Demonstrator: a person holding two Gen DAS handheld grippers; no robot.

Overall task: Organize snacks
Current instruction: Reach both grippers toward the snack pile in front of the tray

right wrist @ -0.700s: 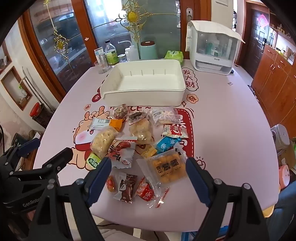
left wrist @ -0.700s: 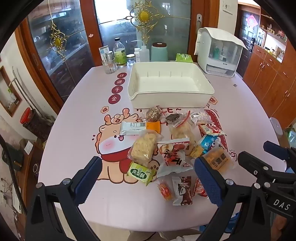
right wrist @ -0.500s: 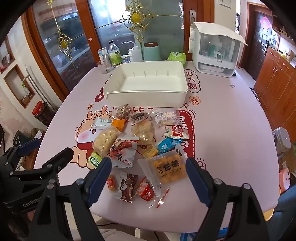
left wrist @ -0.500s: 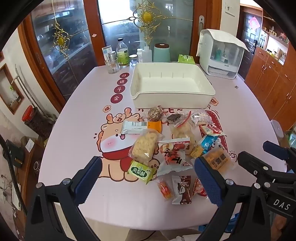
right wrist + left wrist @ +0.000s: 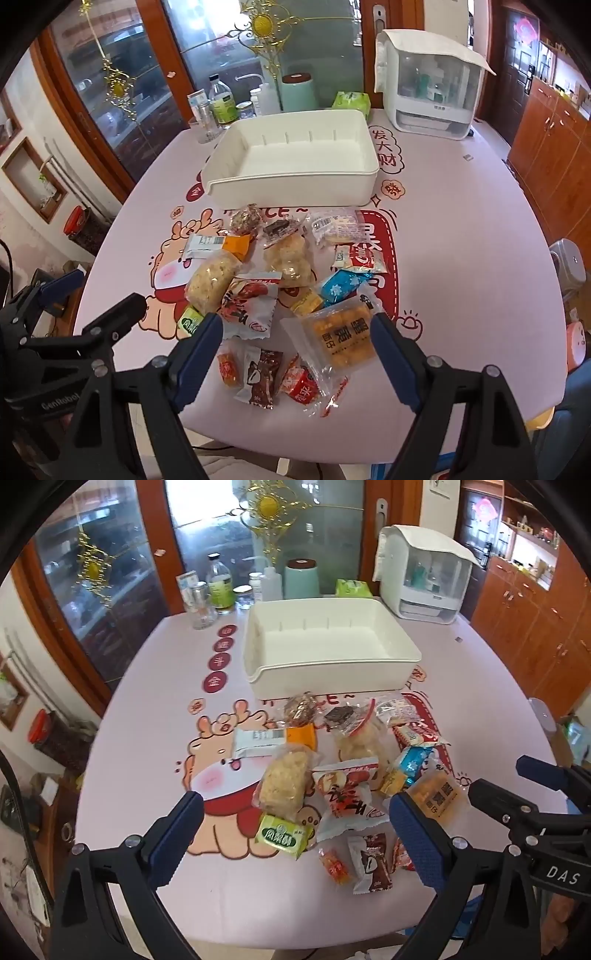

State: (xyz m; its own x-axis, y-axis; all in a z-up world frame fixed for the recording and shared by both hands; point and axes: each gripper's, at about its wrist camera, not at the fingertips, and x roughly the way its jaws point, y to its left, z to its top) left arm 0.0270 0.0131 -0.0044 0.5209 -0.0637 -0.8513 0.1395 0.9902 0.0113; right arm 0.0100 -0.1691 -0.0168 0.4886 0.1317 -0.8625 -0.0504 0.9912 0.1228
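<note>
Snack packets wait in a pile, tray empty

The snacks (image 5: 343, 775) are light, soft, crinkly and slippery; the puffy ones crush easily, so pinch a flat sealed edge. They lie on the surface (image 5: 147, 738), nearer than the white tray (image 5: 332, 679). The left hand-held gripper (image 5: 295, 834) hangs spread above the green packet (image 5: 283, 835). The right hand-held gripper (image 5: 297, 347) hangs spread above the orange cake bag (image 5: 341, 338).

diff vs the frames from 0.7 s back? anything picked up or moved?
Nothing taken hold of or let go. Both views have tipped slightly, so the scene sits a little lower in frame. The left gripper and right gripper are open and empty as before; the snack pile is unmoved, the white bin still empty.
</note>
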